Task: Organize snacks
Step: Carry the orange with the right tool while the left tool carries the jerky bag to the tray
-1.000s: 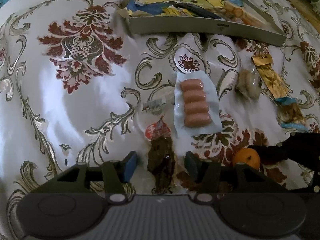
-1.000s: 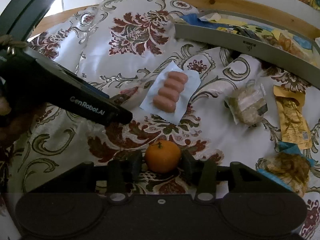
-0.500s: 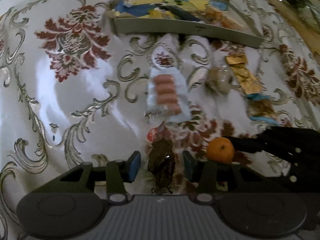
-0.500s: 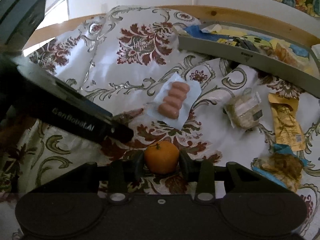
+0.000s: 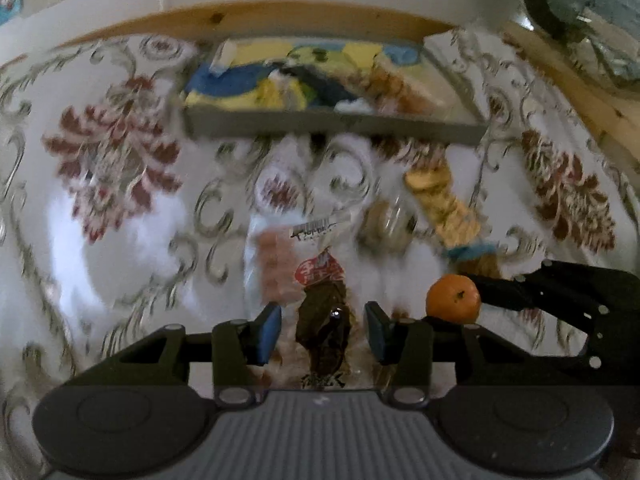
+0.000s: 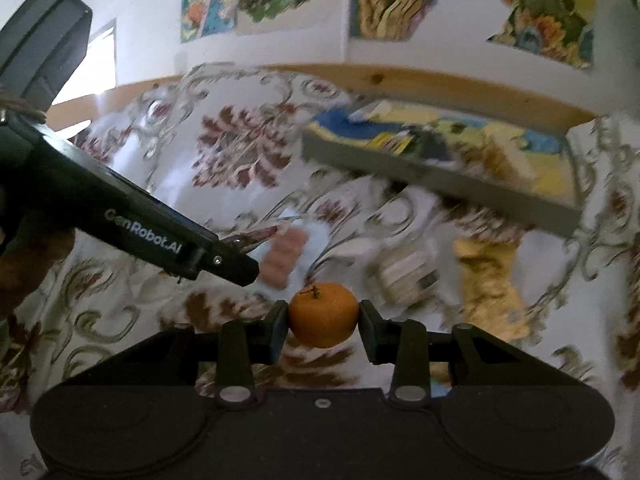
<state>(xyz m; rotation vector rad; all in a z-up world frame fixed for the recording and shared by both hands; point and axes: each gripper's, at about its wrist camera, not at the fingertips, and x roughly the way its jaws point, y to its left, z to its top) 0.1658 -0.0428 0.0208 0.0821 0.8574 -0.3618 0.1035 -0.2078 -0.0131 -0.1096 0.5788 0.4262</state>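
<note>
Right tool is clamped on a mandarin; left tool pinches a dark jerky packet, though its pads sit wide.

"GenRobot.AI" in pale letters on side of left gripper, left in right-wrist view. Dark snack packet: barcode label and red print, chars. not legible.

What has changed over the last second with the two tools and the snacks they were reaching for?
Both tools rose off the cloth toward the tray. The left tool carried up the dark snack packet; the right tool lifted the orange. The sausage pack and other snacks stayed put.
</note>
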